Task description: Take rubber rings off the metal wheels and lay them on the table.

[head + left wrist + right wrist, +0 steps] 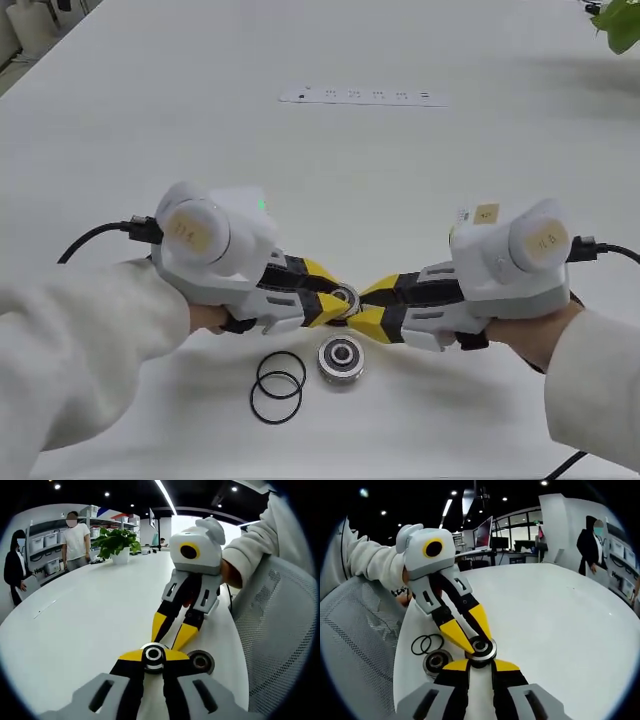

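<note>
A metal wheel (346, 298) with a dark rubber rim is held just above the table between both grippers, which meet tip to tip. My left gripper (334, 302) comes in from the left and is shut on it (153, 655). From the right, my right gripper (362, 304) is shut on the same wheel (482, 649). A second metal wheel (341, 359) lies flat on the table just below them. Two black rubber rings (278, 386) lie overlapping to its left.
The white table (400, 180) stretches far ahead. A white power strip (362, 97) lies at the back centre. A green plant (622, 22) stands at the far right corner. People stand beyond the table (75, 535).
</note>
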`<act>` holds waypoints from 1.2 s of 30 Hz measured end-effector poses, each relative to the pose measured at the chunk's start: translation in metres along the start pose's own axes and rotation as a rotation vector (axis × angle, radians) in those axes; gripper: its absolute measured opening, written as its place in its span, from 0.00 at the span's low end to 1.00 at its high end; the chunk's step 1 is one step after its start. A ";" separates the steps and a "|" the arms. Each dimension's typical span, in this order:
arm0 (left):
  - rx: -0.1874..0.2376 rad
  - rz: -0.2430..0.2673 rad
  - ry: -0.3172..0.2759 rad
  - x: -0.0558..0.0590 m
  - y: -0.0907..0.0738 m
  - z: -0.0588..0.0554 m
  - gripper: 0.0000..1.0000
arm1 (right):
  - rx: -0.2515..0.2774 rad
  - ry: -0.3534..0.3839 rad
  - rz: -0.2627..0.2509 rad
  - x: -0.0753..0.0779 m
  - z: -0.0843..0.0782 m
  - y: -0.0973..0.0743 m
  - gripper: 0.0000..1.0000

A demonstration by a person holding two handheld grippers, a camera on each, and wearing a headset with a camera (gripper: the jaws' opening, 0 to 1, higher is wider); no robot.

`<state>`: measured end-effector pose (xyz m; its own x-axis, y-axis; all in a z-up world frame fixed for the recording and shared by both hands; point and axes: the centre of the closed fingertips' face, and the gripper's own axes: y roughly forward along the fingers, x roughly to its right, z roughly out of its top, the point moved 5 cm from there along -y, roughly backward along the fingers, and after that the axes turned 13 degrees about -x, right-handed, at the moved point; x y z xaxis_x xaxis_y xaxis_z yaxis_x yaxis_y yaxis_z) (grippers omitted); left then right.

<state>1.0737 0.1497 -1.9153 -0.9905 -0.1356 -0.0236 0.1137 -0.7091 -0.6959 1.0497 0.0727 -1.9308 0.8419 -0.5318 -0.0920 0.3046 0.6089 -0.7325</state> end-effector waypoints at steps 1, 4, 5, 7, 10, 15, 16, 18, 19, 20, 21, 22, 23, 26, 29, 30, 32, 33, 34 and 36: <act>0.000 0.000 -0.001 0.000 0.000 0.000 0.08 | -0.002 -0.002 -0.001 0.000 -0.001 0.000 0.12; 0.002 0.000 -0.002 0.000 -0.001 0.000 0.08 | 0.003 0.023 0.012 0.001 -0.001 0.001 0.10; 0.003 0.000 -0.004 0.000 -0.001 0.000 0.08 | 0.001 0.019 0.010 0.000 -0.001 0.001 0.10; 0.005 -0.001 -0.006 -0.001 -0.001 -0.001 0.08 | -0.003 0.020 0.009 0.001 -0.001 0.001 0.10; 0.006 0.000 -0.007 -0.001 0.000 -0.001 0.08 | -0.009 0.025 0.009 0.000 -0.001 0.001 0.07; 0.007 0.000 -0.007 -0.001 0.000 -0.001 0.08 | -0.013 0.021 -0.005 0.003 -0.001 0.001 0.00; 0.006 0.000 -0.007 -0.001 0.000 -0.001 0.08 | -0.016 0.025 -0.007 0.003 -0.001 0.001 0.00; 0.006 0.000 -0.006 -0.001 0.000 -0.002 0.08 | -0.025 0.041 -0.010 0.003 -0.001 0.001 0.00; 0.006 0.001 -0.006 -0.001 0.000 -0.002 0.08 | -0.029 0.055 -0.011 0.003 0.000 0.001 0.00; 0.006 0.001 -0.006 -0.001 0.000 -0.002 0.08 | -0.031 0.067 -0.011 0.004 -0.001 0.001 0.00; 0.006 0.002 -0.005 -0.001 0.000 -0.002 0.08 | -0.030 0.071 -0.011 0.004 -0.002 0.001 0.00; 0.006 0.002 -0.005 -0.001 0.000 -0.002 0.08 | -0.031 0.085 -0.010 0.003 -0.002 0.000 0.00; 0.006 0.003 -0.004 -0.001 0.000 -0.002 0.08 | -0.029 0.118 -0.004 0.003 -0.003 -0.001 0.00; 0.005 0.001 0.001 0.000 -0.001 -0.002 0.08 | -0.030 0.165 -0.005 0.006 -0.004 -0.003 0.00; 0.005 0.001 0.005 0.000 -0.001 -0.002 0.08 | -0.029 0.218 0.004 0.006 -0.004 -0.005 0.00; 0.005 0.002 0.007 0.000 -0.001 -0.002 0.08 | -0.033 0.244 0.008 0.005 -0.004 -0.005 0.00; 0.004 0.003 0.009 0.000 -0.001 -0.002 0.08 | -0.031 0.274 0.014 0.005 -0.002 -0.007 0.00; 0.004 0.003 0.009 0.000 -0.001 -0.002 0.08 | -0.028 0.281 0.015 0.005 -0.001 -0.008 0.00; 0.004 0.004 0.011 0.000 -0.001 -0.002 0.08 | -0.028 0.299 0.017 0.004 -0.001 -0.010 0.00; 0.004 0.005 0.011 0.000 -0.001 -0.002 0.08 | -0.028 0.310 0.016 0.004 -0.001 -0.010 0.00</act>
<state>1.0730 0.1518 -1.9162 -0.9907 -0.1314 -0.0351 0.1188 -0.7109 -0.6932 1.0497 0.0646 -1.9245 0.6695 -0.6786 -0.3020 0.2759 0.6047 -0.7471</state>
